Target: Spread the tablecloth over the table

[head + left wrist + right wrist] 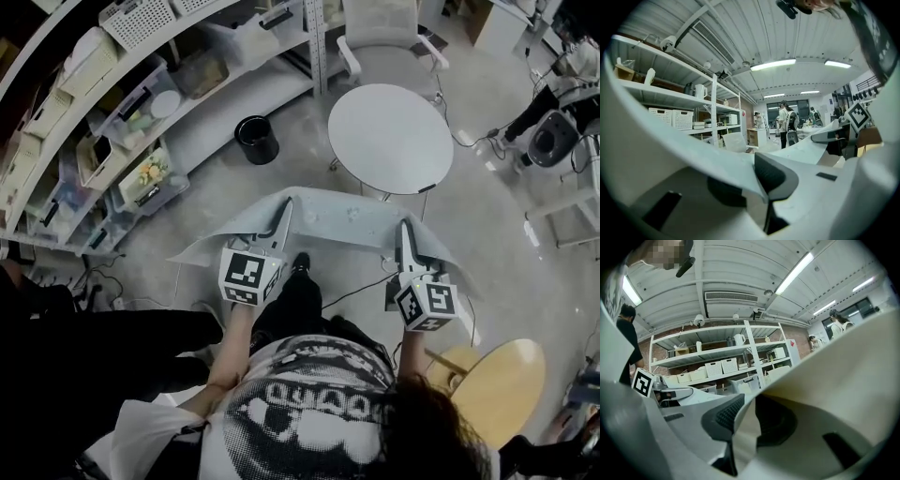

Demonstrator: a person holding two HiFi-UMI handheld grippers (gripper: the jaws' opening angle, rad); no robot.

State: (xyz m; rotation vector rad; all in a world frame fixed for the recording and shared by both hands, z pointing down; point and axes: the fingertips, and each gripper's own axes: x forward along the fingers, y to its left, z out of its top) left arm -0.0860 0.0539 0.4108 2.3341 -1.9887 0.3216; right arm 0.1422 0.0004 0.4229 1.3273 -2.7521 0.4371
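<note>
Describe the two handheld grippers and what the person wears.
Both the left gripper and right gripper have pale grey bodies with long, tapering jaws, dark ribbed pads, and a white cube bearing black square markers. The person wears a white short-sleeved shirt with a black halftone print.

Tablecloth (347, 217) is plain pale grey-white. Round counter (391, 138) beyond is white. Black-and-white square markers cover the cubes on my left gripper (283, 214) and right gripper (406, 230). Dark grey ribbed pads (723, 414) on my jaws. Black bin (256, 139), tan wooden stool (502, 389).
</note>
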